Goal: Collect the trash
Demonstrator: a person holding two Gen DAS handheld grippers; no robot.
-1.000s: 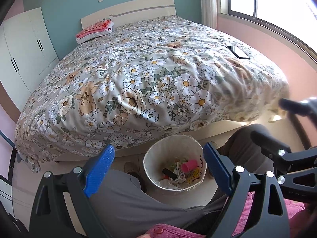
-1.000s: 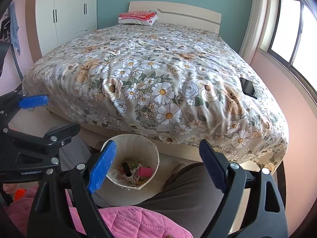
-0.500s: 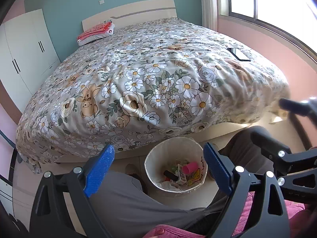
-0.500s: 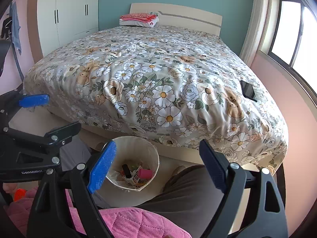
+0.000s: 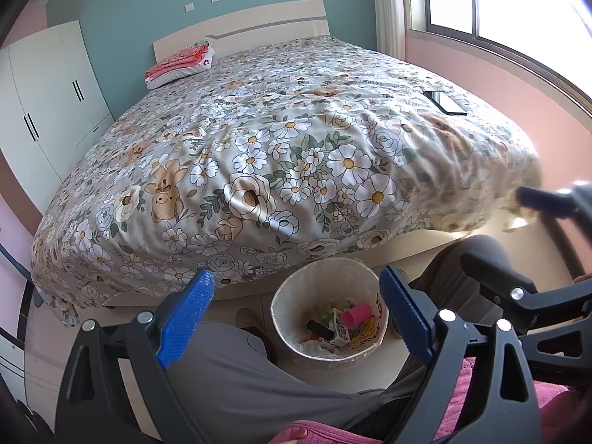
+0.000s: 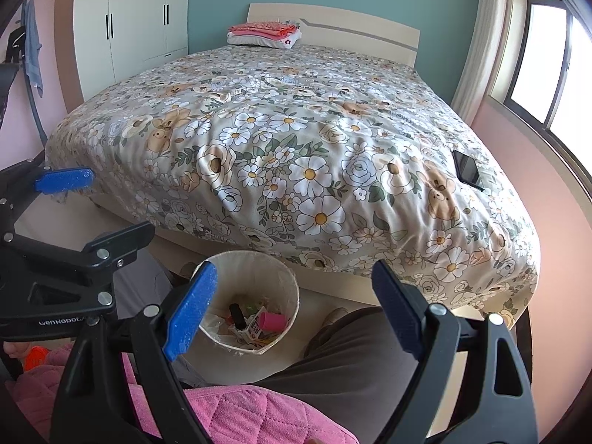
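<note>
A round cream trash bin (image 5: 292, 296) stands on the floor at the foot of the bed, between the person's legs; it also shows in the right wrist view (image 6: 281, 277). It holds trash: a pink cup (image 5: 356, 313), a black marker (image 5: 320, 329), a small carton (image 5: 338, 331) and wrappers. My left gripper (image 5: 296, 314) is open and empty, held above the bin. My right gripper (image 6: 292, 307) is open and empty, above and just right of the bin.
A large bed with a floral quilt (image 5: 288, 148) fills the view. A black phone (image 6: 467, 167) lies near its right edge. Folded pink clothes (image 6: 264, 31) sit at the headboard. White wardrobe (image 6: 137, 18) at left, window (image 6: 555, 55) at right. Pink quilted fabric (image 6: 240, 414) is below.
Both grippers have tilted slightly, so the bed and bin sit a little lower in view. Both stay open and empty. The bin's contents have not moved.
</note>
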